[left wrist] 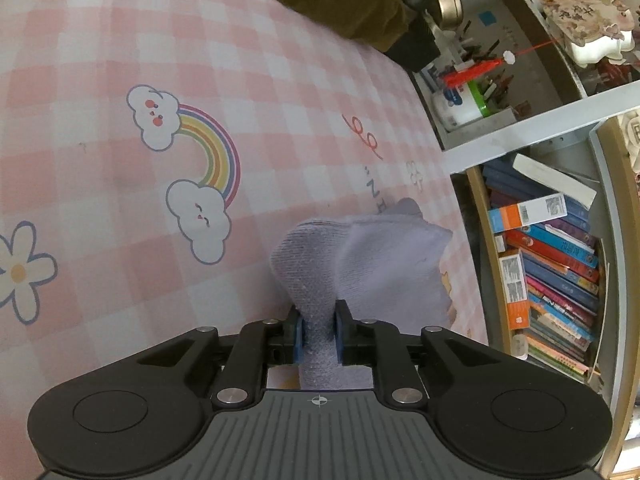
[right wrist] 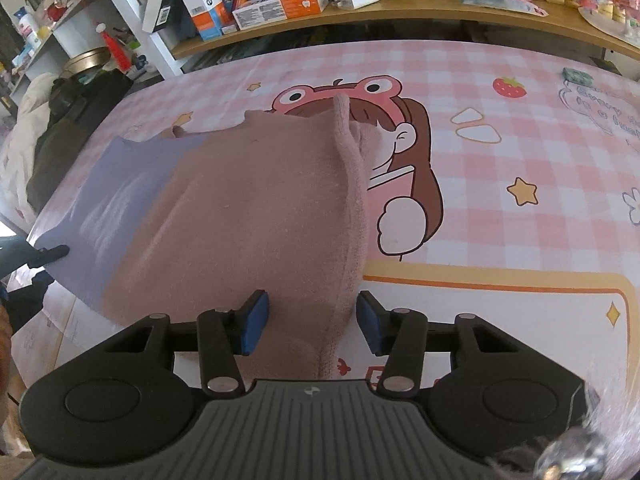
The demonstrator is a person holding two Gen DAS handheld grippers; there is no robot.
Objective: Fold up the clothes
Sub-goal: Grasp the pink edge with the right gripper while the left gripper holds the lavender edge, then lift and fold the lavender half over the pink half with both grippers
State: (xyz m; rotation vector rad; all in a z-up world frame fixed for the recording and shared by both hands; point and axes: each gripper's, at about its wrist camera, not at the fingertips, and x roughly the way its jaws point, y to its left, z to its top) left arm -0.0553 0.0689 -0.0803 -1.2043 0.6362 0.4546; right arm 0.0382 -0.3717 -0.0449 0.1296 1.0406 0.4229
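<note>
In the left wrist view my left gripper [left wrist: 318, 334] is shut on a fold of lavender knit cloth [left wrist: 384, 264], which bunches up ahead of the blue pads near the table's right edge. In the right wrist view my right gripper [right wrist: 312, 320] is open, its blue pads either side of the near edge of a dusty-pink knit garment [right wrist: 248, 208] lying on the table. A lavender panel [right wrist: 108, 216] lies at the garment's left side. The other gripper's dark fingertip [right wrist: 54, 254] touches that lavender edge at far left.
The table wears a pink checked cloth [left wrist: 120, 60] with rainbow, cloud and cartoon-girl [right wrist: 404, 184] prints. Bookshelves [left wrist: 560, 264] stand close beside the table. An olive-brown garment pile [left wrist: 340, 0] lies at the table's far end. A small green object [right wrist: 578, 76] lies far right.
</note>
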